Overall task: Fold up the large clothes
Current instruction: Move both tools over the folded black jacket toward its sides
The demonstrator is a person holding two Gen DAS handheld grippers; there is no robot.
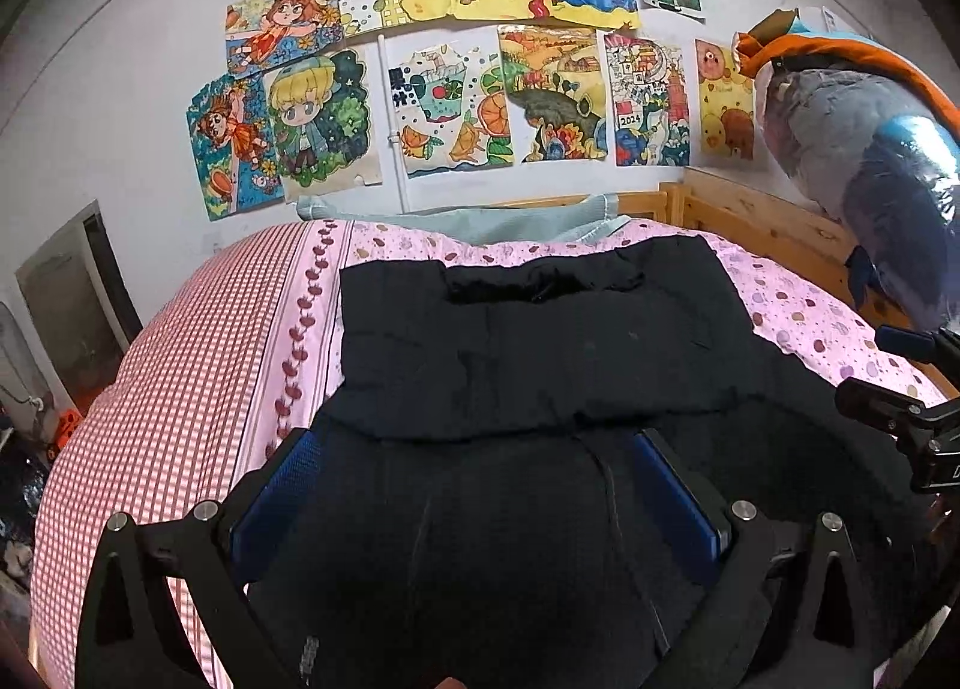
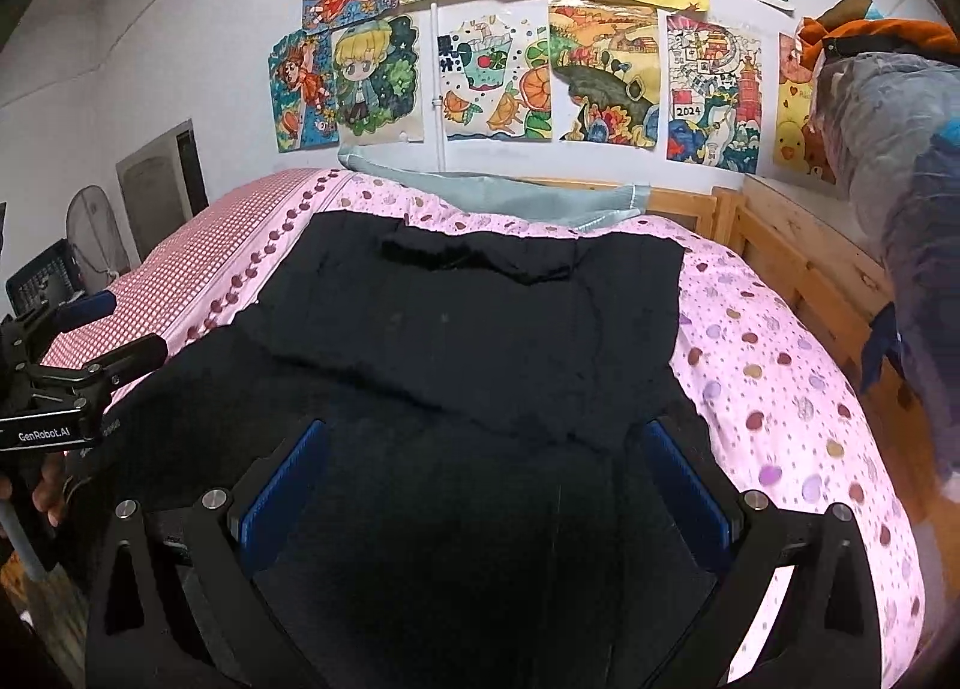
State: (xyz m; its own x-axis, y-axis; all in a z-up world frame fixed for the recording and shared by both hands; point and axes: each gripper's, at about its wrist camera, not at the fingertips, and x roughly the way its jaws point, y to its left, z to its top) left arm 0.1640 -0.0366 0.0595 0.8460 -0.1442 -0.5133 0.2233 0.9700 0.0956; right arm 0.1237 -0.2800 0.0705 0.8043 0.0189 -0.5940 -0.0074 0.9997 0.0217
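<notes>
A large black garment [image 1: 528, 353] lies spread on the bed, its collar toward the wall and a fold line across its middle. It also shows in the right wrist view [image 2: 480, 329]. My left gripper [image 1: 477, 443] is open above the garment's near part, blue pads wide apart. My right gripper [image 2: 483, 437] is open too, over the near right part of the garment. Neither holds cloth. The right gripper shows at the right edge of the left wrist view [image 1: 900, 413]; the left gripper shows at the left edge of the right wrist view [image 2: 78, 371].
The bed has a pink dotted sheet [image 2: 780, 365] and a red checked cover [image 1: 180, 365]. A light green pillow [image 1: 480, 221] lies at the head. A wooden bed frame [image 2: 798, 257] runs along the right, with bagged bedding [image 1: 870, 167] piled there. Drawings cover the wall.
</notes>
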